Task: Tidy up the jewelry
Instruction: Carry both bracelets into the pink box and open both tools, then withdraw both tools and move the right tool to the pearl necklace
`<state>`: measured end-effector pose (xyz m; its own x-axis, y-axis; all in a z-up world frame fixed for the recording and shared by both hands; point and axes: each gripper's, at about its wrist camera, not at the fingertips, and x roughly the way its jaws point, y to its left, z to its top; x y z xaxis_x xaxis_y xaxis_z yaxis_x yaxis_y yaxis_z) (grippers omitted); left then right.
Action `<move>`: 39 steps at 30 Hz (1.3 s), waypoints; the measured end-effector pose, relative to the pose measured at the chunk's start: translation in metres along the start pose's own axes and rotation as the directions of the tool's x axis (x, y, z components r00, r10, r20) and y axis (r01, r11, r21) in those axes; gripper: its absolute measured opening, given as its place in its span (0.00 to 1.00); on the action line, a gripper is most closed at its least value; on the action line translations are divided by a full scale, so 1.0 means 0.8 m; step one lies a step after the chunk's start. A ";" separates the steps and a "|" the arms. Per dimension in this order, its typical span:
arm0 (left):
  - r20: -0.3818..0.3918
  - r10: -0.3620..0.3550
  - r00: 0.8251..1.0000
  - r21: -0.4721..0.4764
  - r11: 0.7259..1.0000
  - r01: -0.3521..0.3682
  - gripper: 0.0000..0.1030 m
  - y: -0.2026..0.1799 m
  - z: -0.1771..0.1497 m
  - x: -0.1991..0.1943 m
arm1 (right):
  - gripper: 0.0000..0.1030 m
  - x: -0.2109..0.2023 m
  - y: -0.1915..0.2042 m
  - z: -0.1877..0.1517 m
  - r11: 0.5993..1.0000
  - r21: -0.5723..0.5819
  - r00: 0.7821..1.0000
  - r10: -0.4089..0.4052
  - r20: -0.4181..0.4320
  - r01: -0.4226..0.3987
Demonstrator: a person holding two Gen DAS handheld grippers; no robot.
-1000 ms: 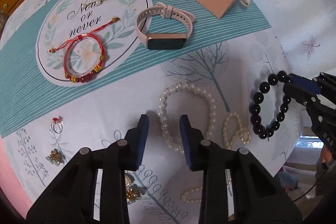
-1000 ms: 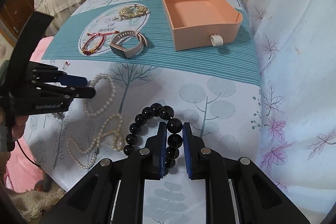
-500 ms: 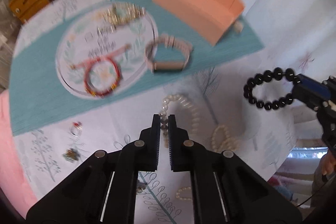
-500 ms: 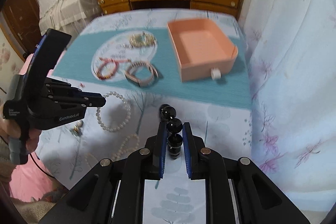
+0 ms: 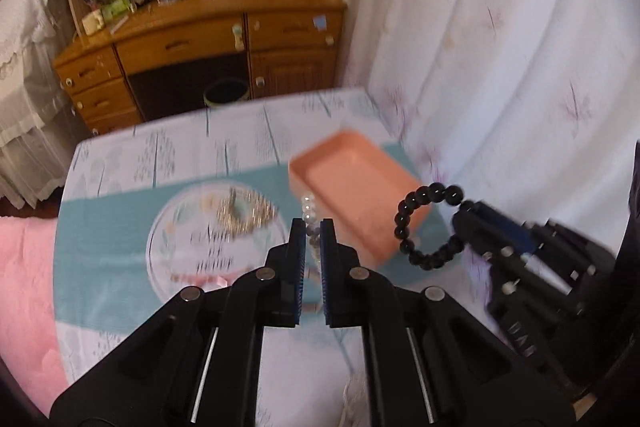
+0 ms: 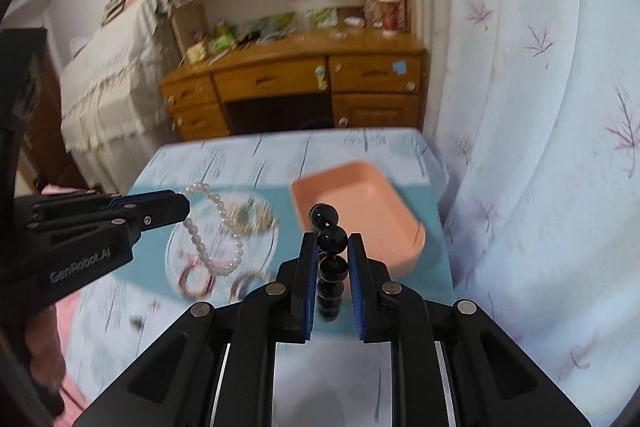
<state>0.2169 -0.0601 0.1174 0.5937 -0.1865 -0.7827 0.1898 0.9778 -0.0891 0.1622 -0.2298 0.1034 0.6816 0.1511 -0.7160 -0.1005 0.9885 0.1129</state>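
Observation:
My left gripper (image 5: pixel 311 231) is shut on a white pearl bracelet (image 5: pixel 308 207), whose beads show between its tips. In the right wrist view the pearl bracelet (image 6: pixel 224 270) hangs as a loop from the left gripper (image 6: pixel 182 209), above the round printed patch. My right gripper (image 6: pixel 331 247) is shut on a black bead bracelet (image 6: pixel 331 241). Seen from the left, the black bracelet (image 5: pixel 434 191) dangles from the right gripper (image 5: pixel 466 217) near the front corner of the peach tray (image 5: pixel 348 179). The tray (image 6: pixel 352 195) looks empty.
A gold brooch (image 6: pixel 252 215), a red bracelet (image 6: pixel 196 277) and a blurred watch band (image 6: pixel 248 283) lie on the patterned cloth. A wooden desk (image 6: pixel 296 79) stands beyond the table, a white curtain (image 6: pixel 540 147) at the right, pink fabric (image 5: pixel 24 287) at the left.
The left gripper has shut on the pearl bracelet and lifted it off the cloth. The right gripper has risen with the black bracelet. Both views have tilted up toward the room.

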 end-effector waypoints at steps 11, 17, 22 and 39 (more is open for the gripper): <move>0.022 -0.078 0.997 -0.010 0.997 0.078 0.05 -0.041 0.052 0.121 | 0.14 0.153 -0.072 0.022 0.991 0.136 0.996 0.002 -0.093 0.010; -0.064 -0.104 0.993 0.014 0.994 0.105 0.04 -0.063 0.036 0.193 | 0.15 0.208 -0.076 -0.009 0.996 0.073 0.963 -0.039 -0.267 0.060; -0.088 -0.134 0.987 0.000 0.991 0.135 0.04 -0.057 0.024 0.217 | 0.17 0.212 -0.068 -0.018 0.998 0.042 0.939 -0.034 -0.343 0.051; -0.072 -0.129 0.989 0.064 0.989 0.134 0.43 -0.012 -0.041 0.130 | 0.24 0.164 -0.008 -0.081 0.993 -0.089 0.909 -0.109 -0.402 0.080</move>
<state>0.2514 -0.0856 0.0167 0.5062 -0.3037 -0.8072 0.3169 0.9360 -0.1535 0.2052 -0.2157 -0.0362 0.3388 0.0314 -0.9403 -0.1100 0.9939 -0.0065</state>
